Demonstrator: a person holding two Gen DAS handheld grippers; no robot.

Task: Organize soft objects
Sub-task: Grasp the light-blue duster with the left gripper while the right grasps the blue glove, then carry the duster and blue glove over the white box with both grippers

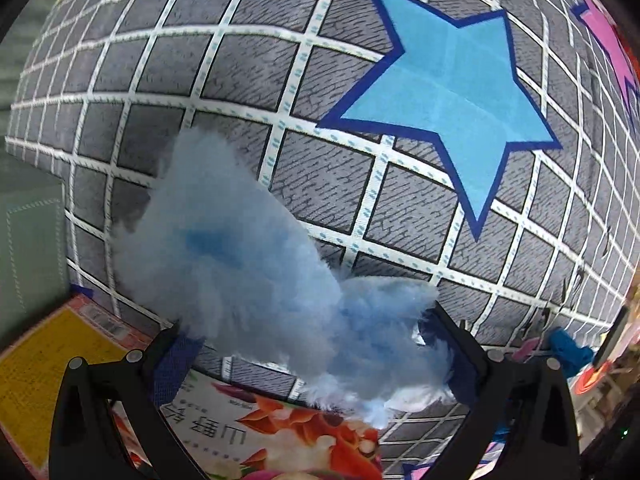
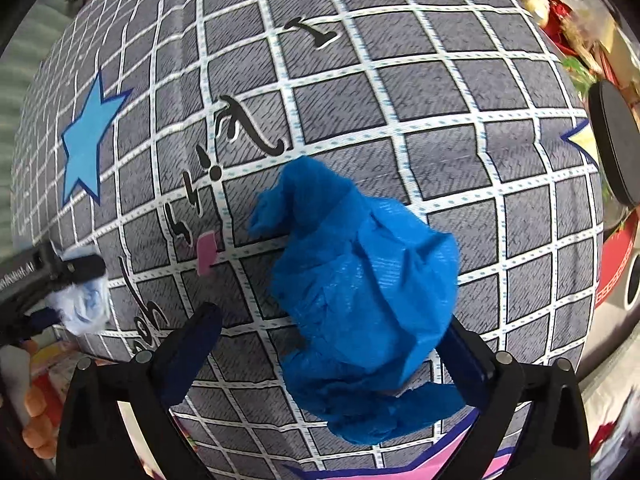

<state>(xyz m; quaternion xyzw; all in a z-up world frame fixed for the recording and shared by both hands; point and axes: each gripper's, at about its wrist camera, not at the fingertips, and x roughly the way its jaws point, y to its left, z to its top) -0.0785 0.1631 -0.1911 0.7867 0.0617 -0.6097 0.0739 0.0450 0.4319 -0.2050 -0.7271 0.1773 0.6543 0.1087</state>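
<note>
A fluffy light-blue plush (image 1: 240, 248) sticks out ahead of my left gripper (image 1: 308, 320), whose pads press on its lower end from both sides. It hangs over the grey grid-patterned cloth (image 1: 248, 80). The right wrist view shows that left gripper (image 2: 76, 280) at the far left with the plush (image 2: 86, 304) at its tips. My right gripper (image 2: 330, 318) stands wide open. A crumpled deep-blue fabric piece (image 2: 360, 288) lies on the grid cloth (image 2: 440, 120) between its fingers, leaning against the right one and well apart from the left one.
The cloth bears a blue star (image 1: 452, 108), a pink star (image 1: 608, 36) and black lettering (image 2: 248, 128). A small pink block (image 2: 207, 254) lies near the blue fabric. Printed boxes (image 1: 44, 384) sit beyond the cloth's edge. A black disc (image 2: 612, 144) and red clutter (image 2: 616, 264) crowd the right.
</note>
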